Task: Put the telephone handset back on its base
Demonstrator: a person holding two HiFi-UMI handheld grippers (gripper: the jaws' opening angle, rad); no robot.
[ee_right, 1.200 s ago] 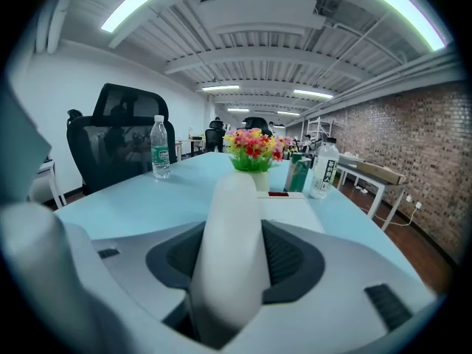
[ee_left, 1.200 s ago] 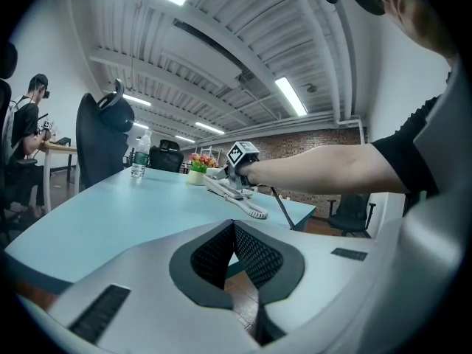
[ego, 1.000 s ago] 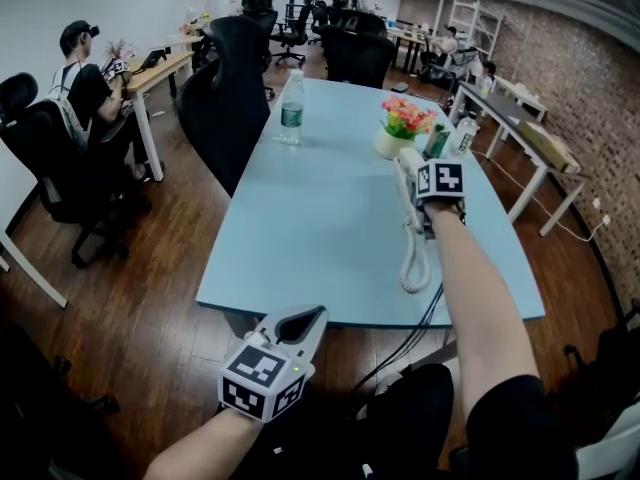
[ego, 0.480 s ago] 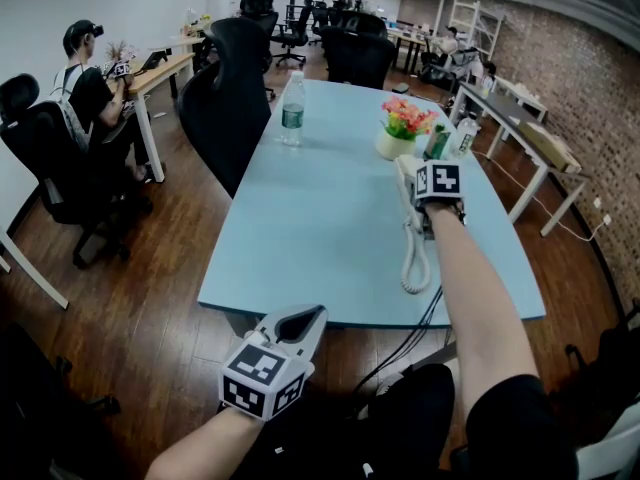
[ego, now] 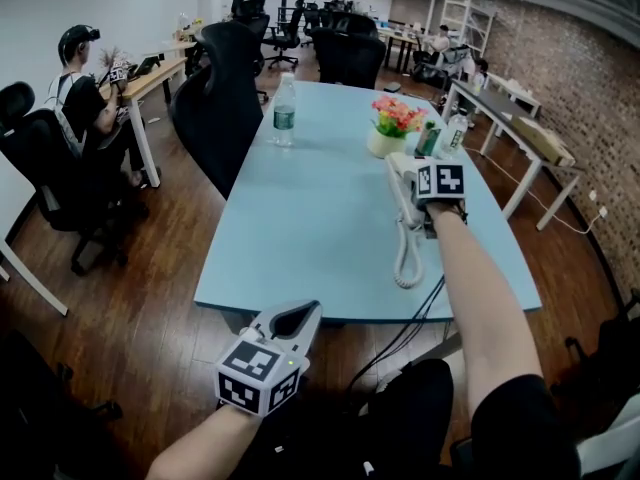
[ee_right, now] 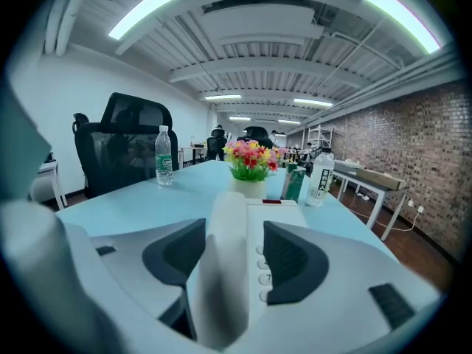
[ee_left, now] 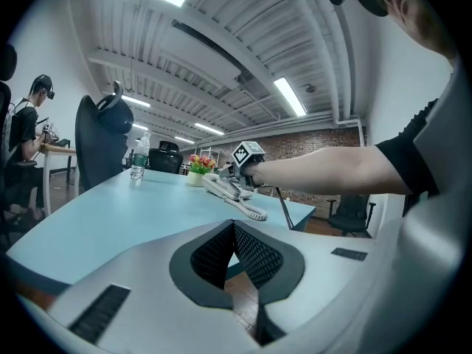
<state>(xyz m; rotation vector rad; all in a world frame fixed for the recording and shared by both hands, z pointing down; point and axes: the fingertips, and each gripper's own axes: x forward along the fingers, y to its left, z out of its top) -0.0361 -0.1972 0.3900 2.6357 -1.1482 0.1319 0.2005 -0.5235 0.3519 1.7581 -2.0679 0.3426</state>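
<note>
The telephone handset [ee_right: 225,271] and its base [ee_right: 276,211] are showing smooth, faintly glossy white plastic. The table [ego: 300,218] is looking smooth and matt. At nine o'clock from it the floor [ego: 130,298] is gleaming as polished wood; at three o'clock the wall [ego: 590,88] is showing rough brick.

Bare tabletop [ego: 300,223] left of telephone [ego: 403,188]; flowerpot [ego: 381,145], carton [ee_right: 294,184], bottle [ee_right: 319,177] (drinks, perhaps) just beyond.

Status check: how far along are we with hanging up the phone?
Looks done: the handset lies on the telephone base. In hand: the right hand-held gripper has just been opening its jaws, handset between them, ungripped. Remaining: draw it clear. The left hand-held gripper is shut, idle.
</note>
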